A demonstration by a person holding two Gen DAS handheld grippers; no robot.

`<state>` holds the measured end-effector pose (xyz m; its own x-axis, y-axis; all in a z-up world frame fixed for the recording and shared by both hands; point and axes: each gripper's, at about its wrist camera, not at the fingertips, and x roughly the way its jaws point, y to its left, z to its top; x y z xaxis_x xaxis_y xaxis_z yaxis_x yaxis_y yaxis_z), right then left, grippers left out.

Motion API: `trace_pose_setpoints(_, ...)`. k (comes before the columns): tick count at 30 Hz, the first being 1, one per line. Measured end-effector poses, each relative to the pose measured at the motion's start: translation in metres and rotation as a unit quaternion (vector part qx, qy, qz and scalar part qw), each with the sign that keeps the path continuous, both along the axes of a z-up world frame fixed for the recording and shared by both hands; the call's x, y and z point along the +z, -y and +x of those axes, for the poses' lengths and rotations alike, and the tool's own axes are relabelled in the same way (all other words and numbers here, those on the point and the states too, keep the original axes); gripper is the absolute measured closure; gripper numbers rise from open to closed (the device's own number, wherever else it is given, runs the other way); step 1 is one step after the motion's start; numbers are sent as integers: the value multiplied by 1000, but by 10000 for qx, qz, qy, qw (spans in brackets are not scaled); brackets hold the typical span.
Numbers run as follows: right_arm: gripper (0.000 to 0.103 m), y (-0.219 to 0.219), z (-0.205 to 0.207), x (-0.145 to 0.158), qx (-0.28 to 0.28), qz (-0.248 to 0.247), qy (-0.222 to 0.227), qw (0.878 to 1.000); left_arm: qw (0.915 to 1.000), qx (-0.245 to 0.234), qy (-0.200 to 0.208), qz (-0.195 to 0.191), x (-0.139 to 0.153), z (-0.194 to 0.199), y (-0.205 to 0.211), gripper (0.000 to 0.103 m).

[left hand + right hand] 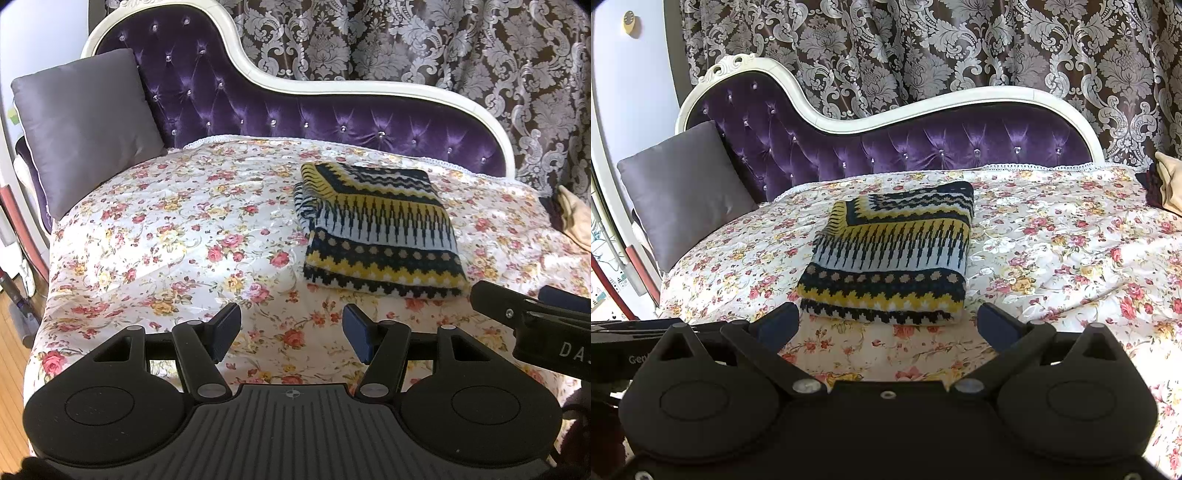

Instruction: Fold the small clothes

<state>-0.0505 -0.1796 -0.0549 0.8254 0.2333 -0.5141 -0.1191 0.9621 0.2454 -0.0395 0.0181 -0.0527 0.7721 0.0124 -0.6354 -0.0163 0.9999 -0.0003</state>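
Observation:
A knitted garment (376, 229) with yellow, navy and white zigzag bands lies folded into a neat rectangle on the floral bedspread (166, 236). In the right wrist view the same folded garment (890, 258) lies straight ahead. My left gripper (291, 332) hovers open over the spread, to the near left of the garment, with nothing between its fingers. My right gripper (888, 325) stands open just short of the garment's near edge and holds nothing. Its dark body also shows at the right edge of the left wrist view.
A grey cushion (85, 125) leans at the far left against the tufted purple backrest (295, 114) with a white frame. Patterned curtains hang behind. A beige and dark cloth pile (1167, 184) sits at the far right. Wooden floor (11, 369) shows beyond the left edge.

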Motion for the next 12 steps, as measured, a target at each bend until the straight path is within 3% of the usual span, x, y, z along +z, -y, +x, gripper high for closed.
trace_pose_setpoints(12,1,-2,0,-3,24,43,-46,10000,10000,-23,25,-26,-2,1,1,44)
